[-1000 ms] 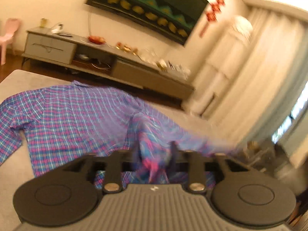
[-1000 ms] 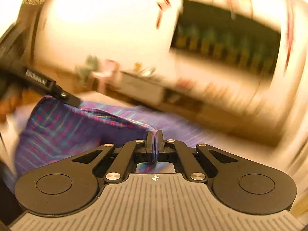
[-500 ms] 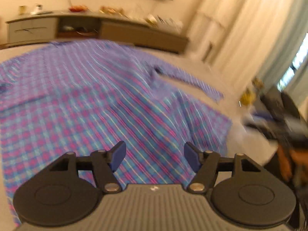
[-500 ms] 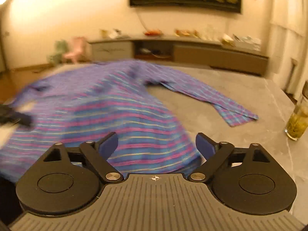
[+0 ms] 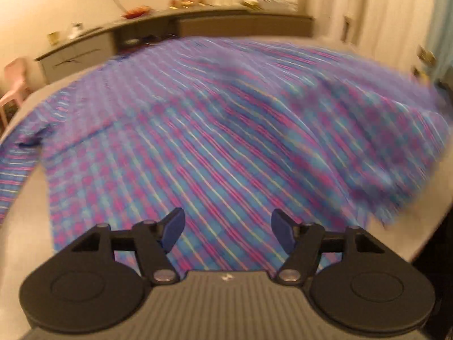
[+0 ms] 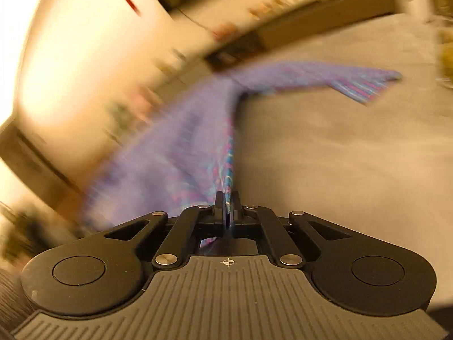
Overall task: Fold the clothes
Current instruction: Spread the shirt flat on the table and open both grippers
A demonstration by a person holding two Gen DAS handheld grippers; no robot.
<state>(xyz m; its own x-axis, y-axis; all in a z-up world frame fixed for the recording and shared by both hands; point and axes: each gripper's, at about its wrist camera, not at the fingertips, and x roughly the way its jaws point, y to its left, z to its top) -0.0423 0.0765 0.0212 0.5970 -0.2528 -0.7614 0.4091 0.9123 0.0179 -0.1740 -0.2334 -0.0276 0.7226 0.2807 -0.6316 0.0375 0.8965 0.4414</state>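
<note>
Left wrist view tilted down, close over the plaid shirt [image 5: 226,130] on the table [image 5: 25,221]. Right wrist view rolled sideways, low along the same shirt [image 6: 198,147], sharing the far sideboard [image 5: 243,25].

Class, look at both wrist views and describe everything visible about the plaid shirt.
The plaid shirt is thin woven cloth, checked in blue, purple and pink with pale lines. It lies spread across the grey table, its body rumpled and partly lifted, one sleeve stretched flat to a cuff. The right gripper is shut on its edge, pulling the cloth taut. The left gripper is open above the fabric, gripping nothing. Motion blur hides finer details.
</note>
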